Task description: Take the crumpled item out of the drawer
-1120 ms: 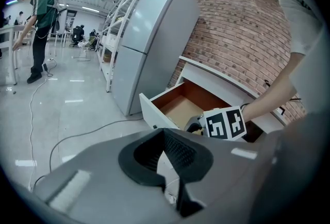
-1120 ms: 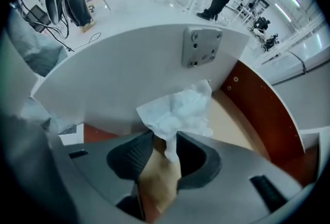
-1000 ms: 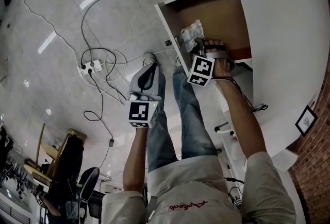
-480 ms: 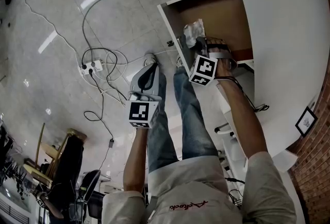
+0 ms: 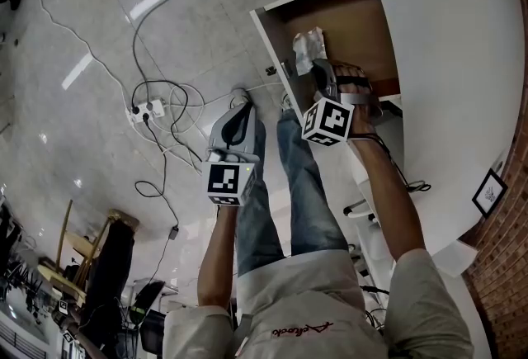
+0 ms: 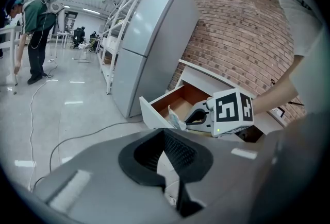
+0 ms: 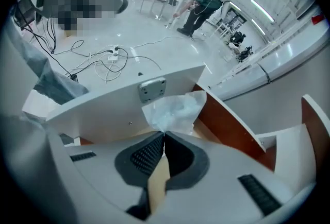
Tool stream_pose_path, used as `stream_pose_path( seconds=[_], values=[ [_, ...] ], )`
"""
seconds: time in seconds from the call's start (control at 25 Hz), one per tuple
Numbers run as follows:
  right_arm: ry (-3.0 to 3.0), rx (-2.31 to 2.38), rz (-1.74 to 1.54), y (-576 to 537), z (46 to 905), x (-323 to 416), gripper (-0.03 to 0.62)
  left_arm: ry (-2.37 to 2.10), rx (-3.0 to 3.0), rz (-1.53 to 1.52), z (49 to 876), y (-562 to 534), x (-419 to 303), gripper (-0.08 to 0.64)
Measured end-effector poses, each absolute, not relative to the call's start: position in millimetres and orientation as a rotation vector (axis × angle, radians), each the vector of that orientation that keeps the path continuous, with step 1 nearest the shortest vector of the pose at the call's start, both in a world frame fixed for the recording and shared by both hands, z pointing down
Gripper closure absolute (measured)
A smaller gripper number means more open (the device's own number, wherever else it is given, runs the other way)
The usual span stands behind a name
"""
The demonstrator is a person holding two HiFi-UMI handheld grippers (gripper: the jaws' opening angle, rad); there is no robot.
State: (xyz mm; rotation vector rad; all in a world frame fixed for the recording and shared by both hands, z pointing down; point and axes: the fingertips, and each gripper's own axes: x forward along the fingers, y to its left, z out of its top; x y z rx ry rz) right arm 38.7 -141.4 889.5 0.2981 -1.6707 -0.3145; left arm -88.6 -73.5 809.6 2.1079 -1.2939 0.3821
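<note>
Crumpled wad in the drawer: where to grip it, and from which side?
Likely best: pinch one bunched edge, coming steeply down through the open top. The wad is thin and loose, so a narrow pinch should do, and the drawer walls block a side approach. The right claw is shut on it this way, with the rest flaring beyond its tips.

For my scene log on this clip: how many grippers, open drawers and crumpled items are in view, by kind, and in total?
Grey two-jaw grippers: 2, the left gripper and the right gripper
Open white drawer with brown inside: 1
Crumpled white item, pinched by the right gripper: 1
Total: 4
</note>
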Motion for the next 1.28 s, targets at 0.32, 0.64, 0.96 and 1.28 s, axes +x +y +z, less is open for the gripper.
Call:
stream_pose_path(
  seconds=[0.32,0.64,0.96,1.28],
  values=[
    [-1.742,0.410,-0.346,-120.2,848.4,39.1,0.578,-1.299,2.127,0.400,802.8,-74.6,-89.2,0.551],
    [-1.796,0.534,-0.334,-93.3,816.9,47.0,0.578,-1.299,2.137,0.411,800.5,-70.6,-84.8,0.551],
    [-2.020,0.752,-0.091,-80.9,782.5,34.5,0.578,-1.291,2.151,0.407,792.0,-70.4,-74.6,0.551],
    [-2.249,1.108,0.359,-89.8,757.0,35.1,0.578,-1.317,2.152,0.400,777.7,-66.6,-80.2,0.551]
  ],
)
